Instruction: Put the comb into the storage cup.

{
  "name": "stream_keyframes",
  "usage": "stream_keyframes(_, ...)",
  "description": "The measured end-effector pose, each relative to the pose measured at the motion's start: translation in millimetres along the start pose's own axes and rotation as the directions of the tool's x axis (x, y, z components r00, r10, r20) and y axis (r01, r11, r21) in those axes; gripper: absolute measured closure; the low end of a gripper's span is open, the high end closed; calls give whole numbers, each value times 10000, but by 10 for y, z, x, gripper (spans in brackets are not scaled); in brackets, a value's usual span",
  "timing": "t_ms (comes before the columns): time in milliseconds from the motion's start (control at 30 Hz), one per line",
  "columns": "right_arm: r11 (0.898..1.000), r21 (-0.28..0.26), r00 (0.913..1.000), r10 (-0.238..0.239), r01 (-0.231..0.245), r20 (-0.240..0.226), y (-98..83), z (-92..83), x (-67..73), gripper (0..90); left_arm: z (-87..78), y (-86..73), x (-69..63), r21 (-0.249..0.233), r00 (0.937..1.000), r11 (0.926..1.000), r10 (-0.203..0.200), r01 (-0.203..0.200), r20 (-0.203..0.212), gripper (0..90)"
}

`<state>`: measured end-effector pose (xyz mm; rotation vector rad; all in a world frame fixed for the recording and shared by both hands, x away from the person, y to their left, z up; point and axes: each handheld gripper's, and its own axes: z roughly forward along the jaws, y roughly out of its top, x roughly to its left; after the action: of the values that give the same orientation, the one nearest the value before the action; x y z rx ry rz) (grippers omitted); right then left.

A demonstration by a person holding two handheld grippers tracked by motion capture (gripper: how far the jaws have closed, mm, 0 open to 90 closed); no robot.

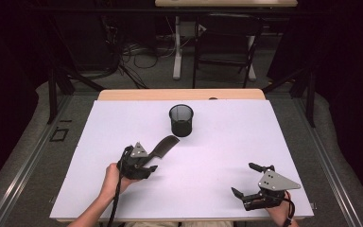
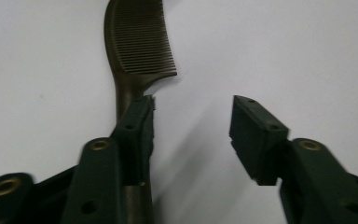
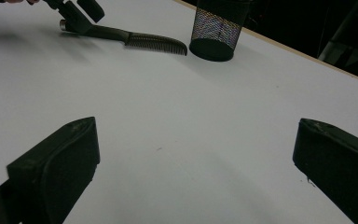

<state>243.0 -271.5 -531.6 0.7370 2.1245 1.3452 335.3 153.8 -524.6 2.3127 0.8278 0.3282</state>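
As it lies, comb points toward cup.

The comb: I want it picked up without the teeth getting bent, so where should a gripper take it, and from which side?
Grip the comb by its narrow handle, the end nearest the left gripper, coming in along the handle from the near side. It lies flat on the table, teeth end toward the mesh cup, so the slim handle probably fits between the jaws while the toothed blade stays free.
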Motion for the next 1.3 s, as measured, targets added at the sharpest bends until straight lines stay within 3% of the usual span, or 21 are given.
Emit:
stream_keyframes(267, 10000, 0, 10000, 23, -23, -15, 0, -5, -1, 1, -76, 35, 38, -192, 9995, 9997, -136, 131, -299, 299)
stream_keyframes(500, 10000, 21, 10000, -5, 5, -25, 3, -4, 1, 1, -125, 75, 51, -158, 9990, 9998, -108, 102, -436, 213)
stream_keyframes(1033, 10000, 54, 10000, 0, 0, -63, -2, 8, 6, 1, -123, 135, 136, 233, 9988, 9995, -223, 233, -436, 142)
stream_keyframes(1300, 10000, 54, 9999, 1, -1, -101, -4, 10, 7, 1, -112, 184, 182, 683, 9983, 9969, -366, 397, -463, 112)
